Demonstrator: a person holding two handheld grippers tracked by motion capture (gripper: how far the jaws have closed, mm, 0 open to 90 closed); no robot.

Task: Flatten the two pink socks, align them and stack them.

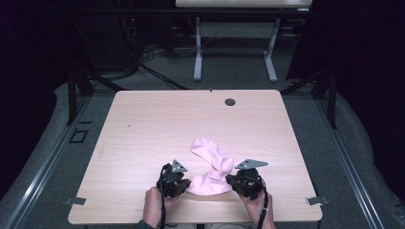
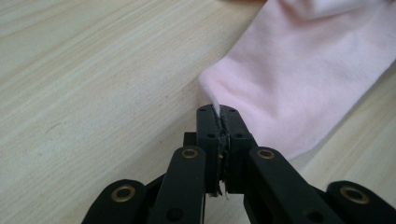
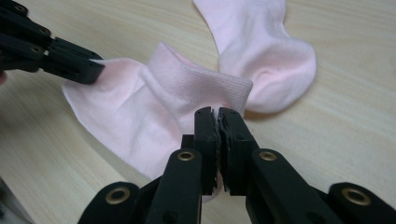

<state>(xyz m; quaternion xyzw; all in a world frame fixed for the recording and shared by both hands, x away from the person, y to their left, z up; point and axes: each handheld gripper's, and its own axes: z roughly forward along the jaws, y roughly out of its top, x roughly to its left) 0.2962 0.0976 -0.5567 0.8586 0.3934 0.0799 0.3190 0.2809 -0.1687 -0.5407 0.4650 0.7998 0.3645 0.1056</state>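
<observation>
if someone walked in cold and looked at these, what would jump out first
The pink sock stands out, lying crumpled on the pale wooden table near its front edge. A black claw pinches it from each side: the left claw is shut on a thin corner of fabric, and the right claw is shut on the edge by the ribbed cuff.

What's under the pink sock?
Bare wooden table around the pink sock; the part beneath it is covered. Left gripper and right gripper pinch its edges.
</observation>
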